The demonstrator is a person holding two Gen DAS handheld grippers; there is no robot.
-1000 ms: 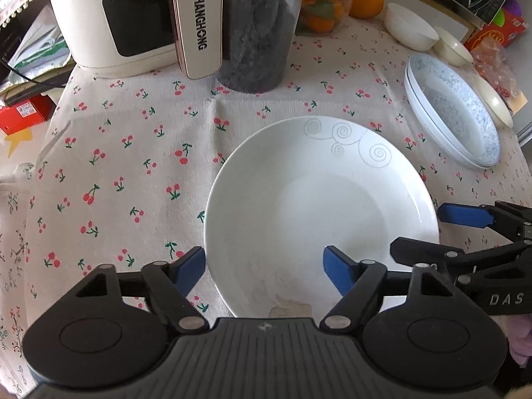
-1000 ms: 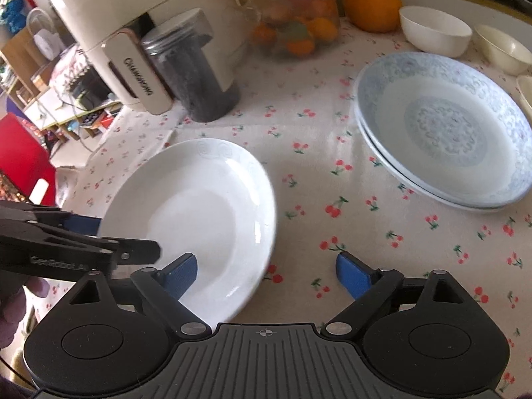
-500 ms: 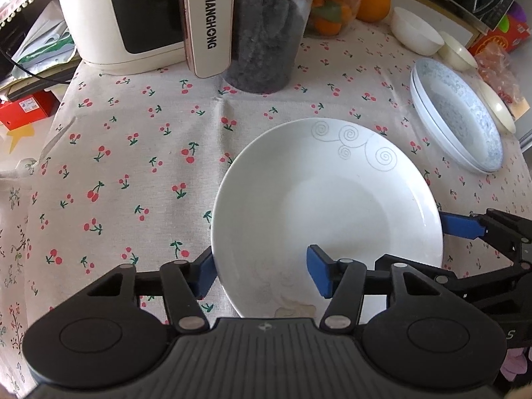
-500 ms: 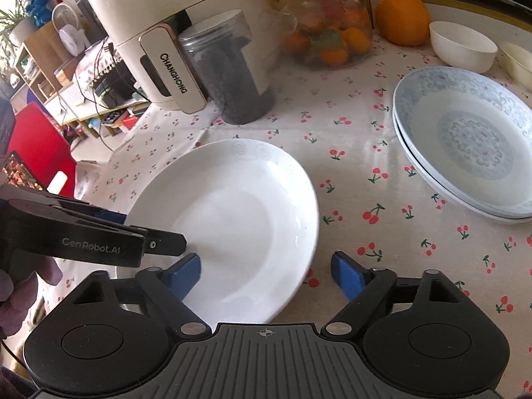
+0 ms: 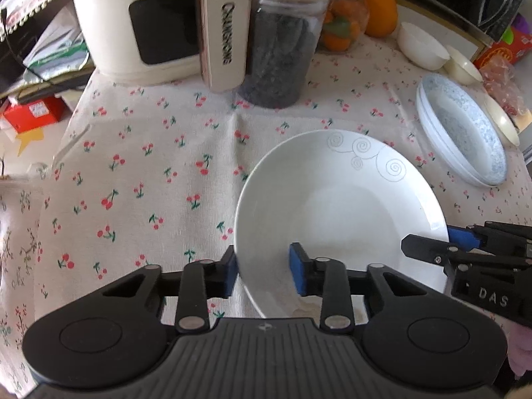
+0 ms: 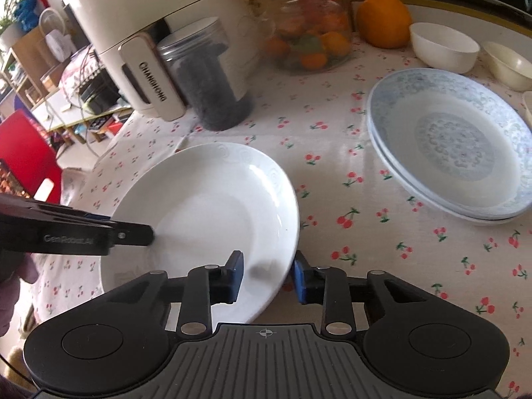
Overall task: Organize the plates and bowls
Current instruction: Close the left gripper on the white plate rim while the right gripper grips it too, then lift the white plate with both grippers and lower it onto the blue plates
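Both grippers straddle opposite rims of the white plate (image 5: 339, 212), and their jaws are closing with the rim between them. On the left gripper (image 5: 264, 274), the outer blue pad touches the plate's left edge while the inner pad hangs over the plate's inside, not yet pressing. On the right gripper (image 6: 267, 274), one pad sits over the plate's inner surface and the other just outside its right edge, a small gap remaining.

Only the left wrist view shows the grey swirl pattern on the plate's far rim and the red box (image 5: 31, 114) off the table's left side. Only the right wrist view shows fingers (image 6: 16, 272) of the person's hand behind the left gripper, and a red chair (image 6: 26, 156) beyond the plate.

Each tool tilts steeply down toward the cherry-print tablecloth (image 5: 149, 173), where the plate rests.

Right of the plate sit the stacked blue-patterned plates (image 6: 455, 146), well apart from it. Beyond those stand small white bowls (image 6: 444, 46). Behind the plate stand a dark-filled jar (image 5: 282, 43) and a cream appliance (image 5: 139, 23).
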